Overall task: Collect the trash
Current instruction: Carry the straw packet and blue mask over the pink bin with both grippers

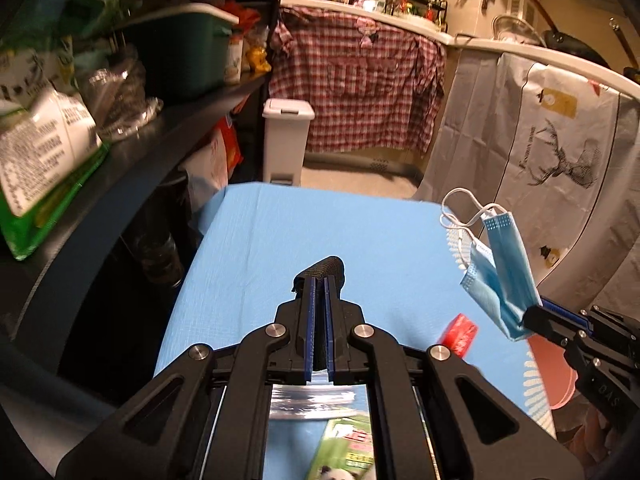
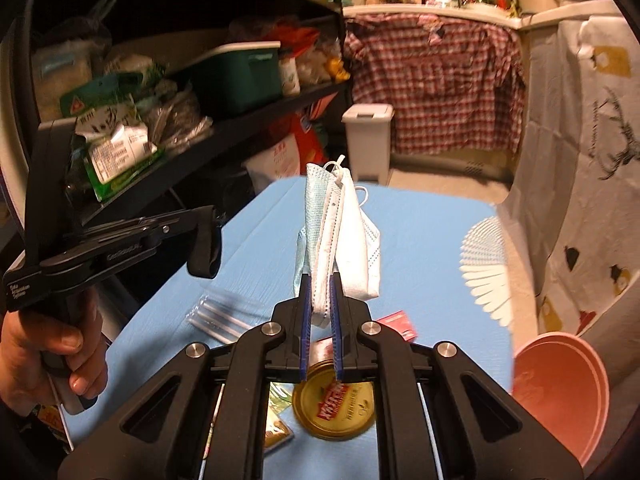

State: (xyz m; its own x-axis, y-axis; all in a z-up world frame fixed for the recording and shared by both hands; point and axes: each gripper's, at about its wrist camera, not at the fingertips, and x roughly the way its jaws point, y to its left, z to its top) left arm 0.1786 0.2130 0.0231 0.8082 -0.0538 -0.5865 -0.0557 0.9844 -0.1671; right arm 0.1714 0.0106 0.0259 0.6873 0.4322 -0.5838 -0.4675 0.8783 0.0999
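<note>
The left claw is seen clenched, its ribbed pads pressed together on nothing, hovering over the bench, which is covered by a smooth blue cloth. A clear, crinkly wrapper lies flat on the cloth near that side. A gold metal lid with a red label rests flat further along, with a small red packet just beyond it.

The right claw is seen clamped on a mask, a soft pleated thing of blue and white fabric, folded and hanging limp above the bench with its thin elastic loops dangling free. A pink bowl, smooth and round, probably plastic, sits at the right edge of the bench, and it is judged to be the likely place for the trash, though the white lidded bin on the floor beyond may serve instead.

For the step to be done well, the grip should be kept firm until the mask is fully over the bowl, and the loops should be watched, since they could snag on the rim or trail outside. The release is best made low.
</note>
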